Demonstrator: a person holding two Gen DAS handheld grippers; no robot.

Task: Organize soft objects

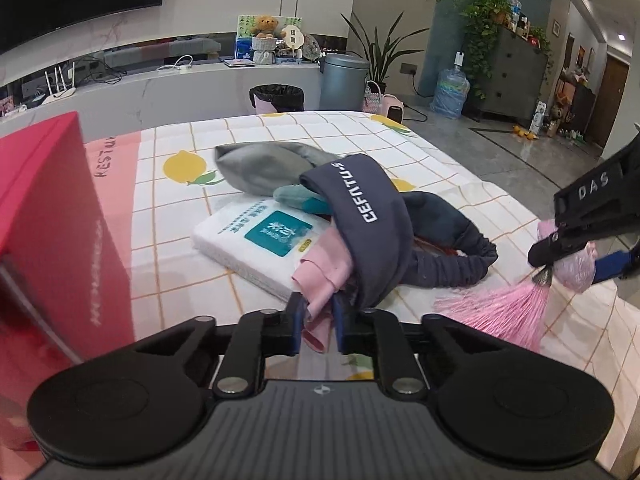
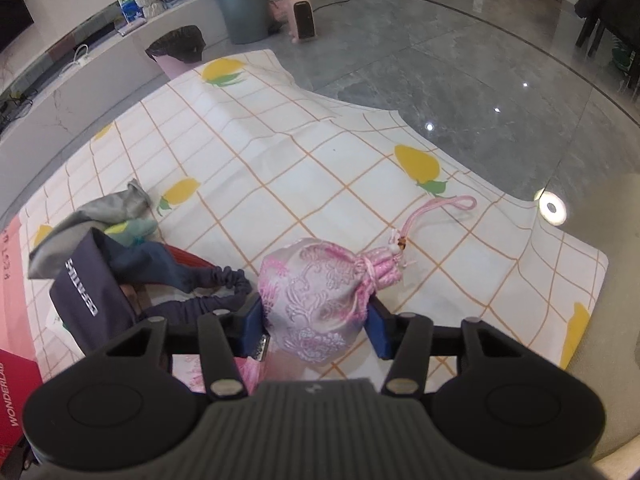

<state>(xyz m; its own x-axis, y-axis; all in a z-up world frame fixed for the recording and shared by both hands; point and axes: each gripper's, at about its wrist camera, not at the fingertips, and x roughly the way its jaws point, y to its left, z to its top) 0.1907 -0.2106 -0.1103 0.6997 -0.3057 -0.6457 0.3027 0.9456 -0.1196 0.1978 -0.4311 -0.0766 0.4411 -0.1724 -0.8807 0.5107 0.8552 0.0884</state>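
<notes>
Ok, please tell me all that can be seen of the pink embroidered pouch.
The pink drawstring pouch looks like shiny brocade with raised floral embroidery, plump and rounded. Its neck is gathered tight by a pink cord with small beads, ending in a loop lying on the checked lemon-print cloth. A pink tassel hangs below it. The right claw grips its body between blue pads, one on each side.

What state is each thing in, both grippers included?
Left gripper: shut on the pink cloth strip.
Right gripper: shut on the pink brocade drawstring pouch, neck cinched.
Pink tassel: fanned out on the checked sheet.
Navy elastic headband: draped over the pile.
White tissue pack: flat, sealed.
Red box: upright.
</notes>
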